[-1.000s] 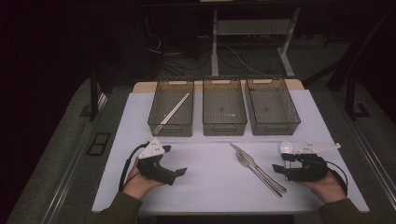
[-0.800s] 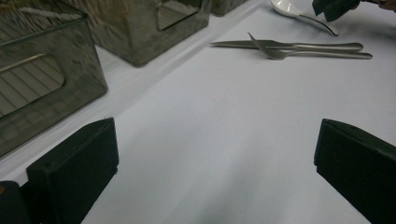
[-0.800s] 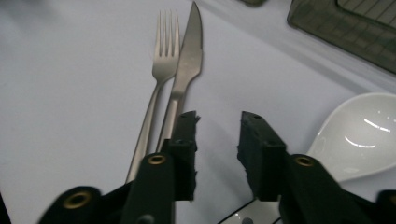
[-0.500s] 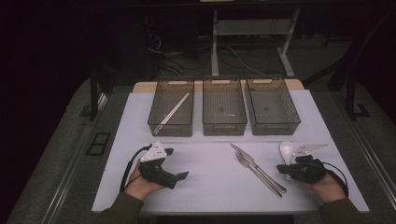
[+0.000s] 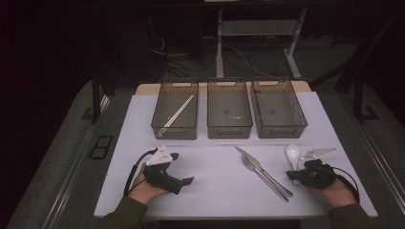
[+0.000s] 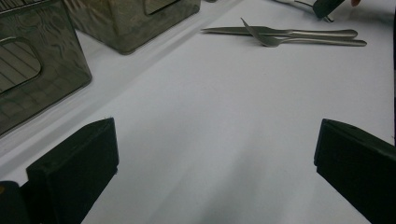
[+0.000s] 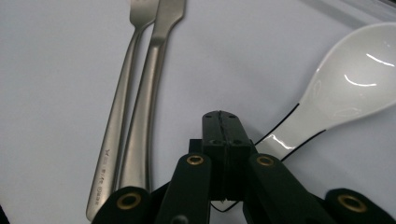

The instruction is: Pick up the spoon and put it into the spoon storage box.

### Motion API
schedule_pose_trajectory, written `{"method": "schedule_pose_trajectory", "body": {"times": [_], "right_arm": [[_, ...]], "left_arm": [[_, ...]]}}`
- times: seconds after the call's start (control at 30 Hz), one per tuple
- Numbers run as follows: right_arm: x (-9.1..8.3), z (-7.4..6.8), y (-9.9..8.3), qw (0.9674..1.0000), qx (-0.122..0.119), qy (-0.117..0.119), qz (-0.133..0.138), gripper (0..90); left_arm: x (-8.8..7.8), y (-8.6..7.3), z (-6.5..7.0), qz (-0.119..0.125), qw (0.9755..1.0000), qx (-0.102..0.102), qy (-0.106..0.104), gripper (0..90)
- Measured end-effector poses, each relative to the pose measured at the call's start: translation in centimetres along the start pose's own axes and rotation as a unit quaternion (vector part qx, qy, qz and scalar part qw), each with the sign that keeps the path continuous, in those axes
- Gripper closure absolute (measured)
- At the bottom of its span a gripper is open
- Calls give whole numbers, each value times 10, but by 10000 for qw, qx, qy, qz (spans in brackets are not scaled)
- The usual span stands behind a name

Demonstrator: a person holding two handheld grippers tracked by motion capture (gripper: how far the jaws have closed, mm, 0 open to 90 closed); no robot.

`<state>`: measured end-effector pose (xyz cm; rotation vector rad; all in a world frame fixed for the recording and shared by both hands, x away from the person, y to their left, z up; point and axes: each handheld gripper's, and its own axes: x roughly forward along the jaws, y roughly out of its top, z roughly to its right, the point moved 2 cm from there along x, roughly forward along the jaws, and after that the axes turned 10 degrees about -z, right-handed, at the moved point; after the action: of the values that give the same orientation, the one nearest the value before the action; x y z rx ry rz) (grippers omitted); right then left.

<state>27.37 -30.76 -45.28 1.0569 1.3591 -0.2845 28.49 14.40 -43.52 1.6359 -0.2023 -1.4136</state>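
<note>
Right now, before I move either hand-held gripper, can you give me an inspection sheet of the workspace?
Surface: white tabletop, no spills seen.
Job's things: white spoon, fork and knife lie loose; chopsticks lie in the left bin.
Clutter: nothing seen.
Grippers: left hand-held gripper open over bare table; right hand-held gripper shut at the spoon's handle, grip unclear.
Cables: one trails from each gripper; loose wires lie on the floor beyond.
Surroundings: dark, with a white stand behind.

Olive sleeves (image 5: 125, 215) are worn; each black hand-held gripper (image 5: 165, 172) is fitted with brass-coloured screws (image 7: 195, 160), a black cable (image 5: 135, 164) and a grey three-cornered plate (image 5: 160, 155).
</note>
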Motion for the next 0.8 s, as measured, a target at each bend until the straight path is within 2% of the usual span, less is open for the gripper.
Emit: {"method": "schedule_pose_trajectory", "body": {"times": [0.2, 0.37, 0.57, 0.8], "right_arm": [[0, 3, -3, 9995, 56, -243, -180, 897], [-3, 8, -5, 9995, 132, -256, -109, 898], [-11, 20, -13, 9988, 299, -366, -98, 897], [-15, 33, -19, 9978, 360, -539, -109, 898]], "left_arm": [[0, 0, 0, 3, 10000, 12, 0, 0], [-1, 0, 0, -2, 10000, 26, -3, 0], [-1, 0, 0, 24, 10000, 13, -6, 0], [-1, 1, 0, 30, 10000, 27, -6, 0]]}}
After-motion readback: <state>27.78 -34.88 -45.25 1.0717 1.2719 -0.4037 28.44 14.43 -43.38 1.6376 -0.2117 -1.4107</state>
